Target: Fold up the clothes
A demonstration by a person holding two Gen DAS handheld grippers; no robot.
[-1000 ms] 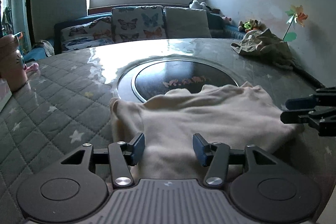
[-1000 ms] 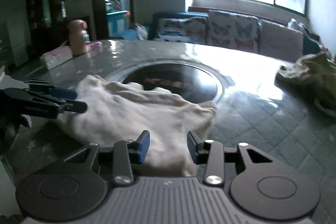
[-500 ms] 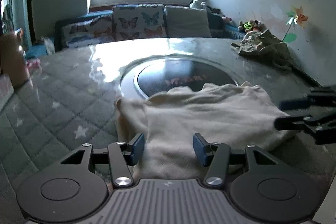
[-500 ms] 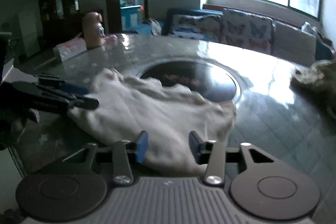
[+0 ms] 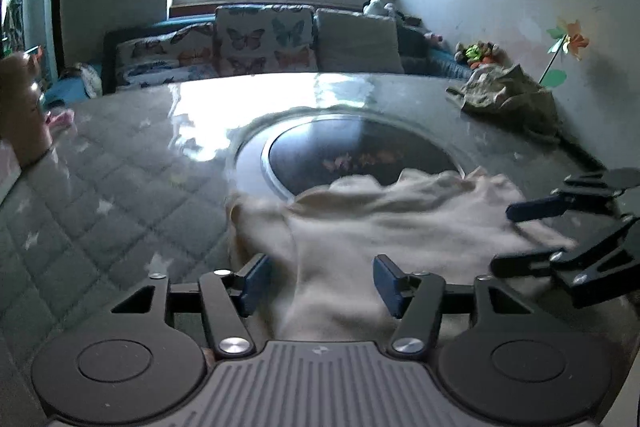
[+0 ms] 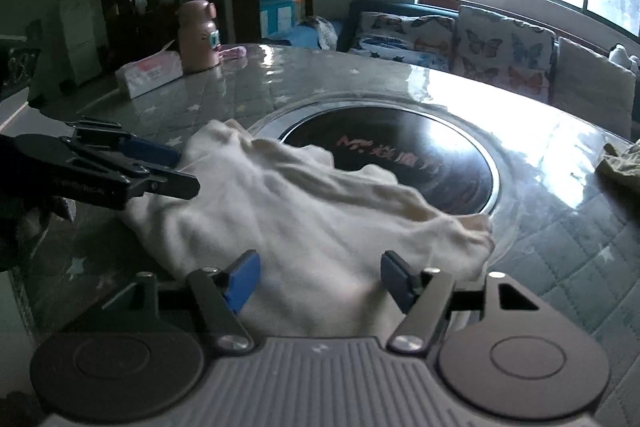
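Cream knit cloth fills the near ground of both wrist views: a cream garment (image 5: 400, 227) lies crumpled on the quilted grey table cover (image 5: 100, 187), its near hem running under both tools. The left gripper (image 5: 318, 281) has its jaws spread, and they have just been opening; cloth lies between the blue pads without being pressed by either. The right gripper (image 6: 320, 279) shows the same: jaws wide, just opened further, fabric lying loose between the pads. My reading is that both have let go of the hem so the piece can settle flat near the table's edge before a fold is set up.

Each tool appears in the other's camera, at opposite ends of the garment, which suits holding two corners of one edge at once. Seen from the left wrist, the right tool's fingers straddle the cloth's right-hand edge, apart from it as far as I can tell.

Further out, the far edge of the garment drapes onto the dark round glass inset (image 6: 400, 163) in the middle of the table, rumpled rather than smoothed. Beyond that, an olive crumpled cloth (image 5: 508, 95) waits near the wall, likely next in line. A pink bottle (image 6: 198, 35) and a tissue pack (image 6: 150, 73) stand well apart on the far left, clear of the work. A sofa with butterfly cushions (image 5: 260, 43) sits under the window.
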